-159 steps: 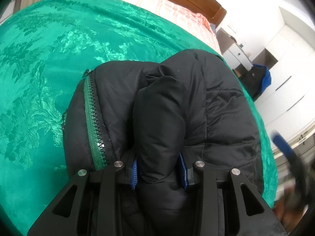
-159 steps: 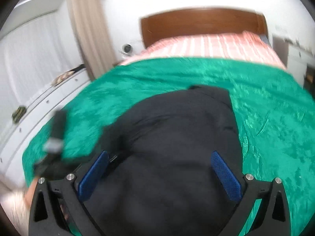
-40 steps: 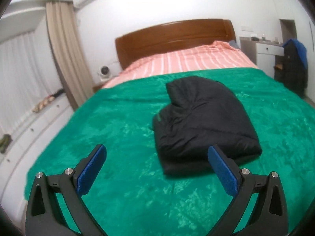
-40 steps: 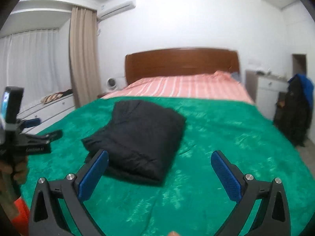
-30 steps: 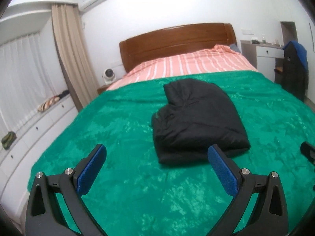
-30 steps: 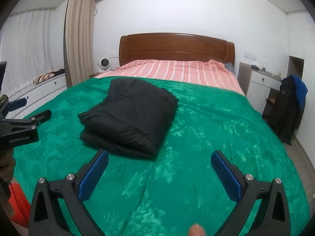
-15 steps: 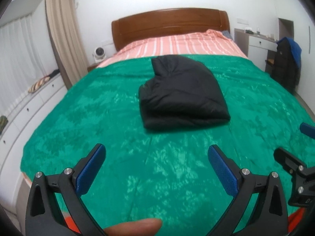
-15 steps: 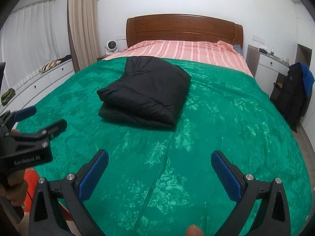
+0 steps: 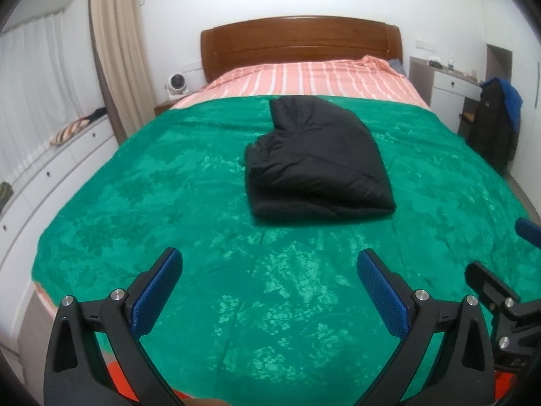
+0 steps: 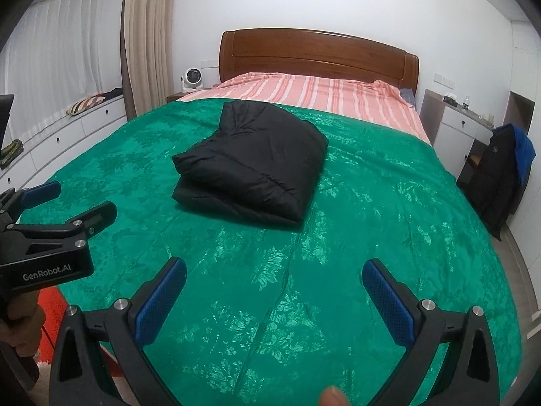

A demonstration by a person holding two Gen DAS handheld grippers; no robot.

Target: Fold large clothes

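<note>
Black jacket (image 9: 318,165) farther off (claws withdrawn).

matt black puffy jacket (image 9: 318,165); glossy green damask bedspread (image 9: 169,203); polished wood headboard (image 9: 301,44).

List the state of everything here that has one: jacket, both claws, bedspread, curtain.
Black jacket: folded into a compact bundle, lying on the bedspread, untouched.
Left claw: open, empty, short of the jacket.
Right claw: open, empty, short of the jacket.
Green bedspread: spread flat across the bed.
Beige curtain: gathered to one side.
</note>
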